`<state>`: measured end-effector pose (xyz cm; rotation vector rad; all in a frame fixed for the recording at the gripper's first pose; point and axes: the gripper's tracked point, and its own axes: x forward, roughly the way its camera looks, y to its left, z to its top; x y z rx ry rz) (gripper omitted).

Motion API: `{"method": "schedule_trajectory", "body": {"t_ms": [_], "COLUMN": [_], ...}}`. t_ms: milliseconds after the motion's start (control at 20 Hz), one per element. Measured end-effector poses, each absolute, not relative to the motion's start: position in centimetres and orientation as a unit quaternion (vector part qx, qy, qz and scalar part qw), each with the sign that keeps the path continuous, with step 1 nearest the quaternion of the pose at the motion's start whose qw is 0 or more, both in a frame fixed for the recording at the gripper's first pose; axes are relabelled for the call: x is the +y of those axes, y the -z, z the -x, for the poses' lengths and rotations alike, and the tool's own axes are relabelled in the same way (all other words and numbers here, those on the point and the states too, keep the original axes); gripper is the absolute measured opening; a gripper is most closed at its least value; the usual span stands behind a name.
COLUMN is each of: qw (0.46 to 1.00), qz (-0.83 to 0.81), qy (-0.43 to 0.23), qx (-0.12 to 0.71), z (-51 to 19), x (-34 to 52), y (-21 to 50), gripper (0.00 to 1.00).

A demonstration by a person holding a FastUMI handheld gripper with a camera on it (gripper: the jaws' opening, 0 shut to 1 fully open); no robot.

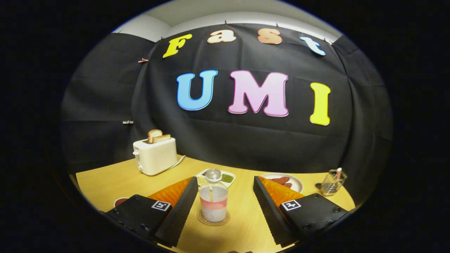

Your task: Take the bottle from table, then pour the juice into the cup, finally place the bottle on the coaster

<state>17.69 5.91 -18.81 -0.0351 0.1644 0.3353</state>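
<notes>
Standing upright on the round coaster, the bottle sits between the 2 fingers of the gripper, nearer the left finger, with bare wooden table to its right. The jaws are spread wide and neither finger touches the bottle; nothing is held. Beyond the bottle lie a small tray and a plate of food, then the black cloth wall close behind. A toaster with 2 slices stands well to the left, a wire holder near the table's right edge, a dark-filled cup beside the left finger.
</notes>
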Motion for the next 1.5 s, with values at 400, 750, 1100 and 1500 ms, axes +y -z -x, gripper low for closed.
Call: {"method": "schedule_trajectory", "body": {"t_ms": [400, 750, 1100, 1500], "qw": [0.99, 0.995, 0.998, 0.997], "qz": [0.074, 0.068, 0.038, 0.036], "qy": [-0.116, -0.074, -0.048, -0.071], "qx": [0.024, 0.028, 0.034, 0.017], "z": [-12.0, -3.7, 1.2, -1.5], "x": [-1.0, -3.5, -2.7, -1.5], "y": [6.9, 2.5, 1.7, 1.6], "gripper": [0.97, 0.97, 0.97, 0.97]}}
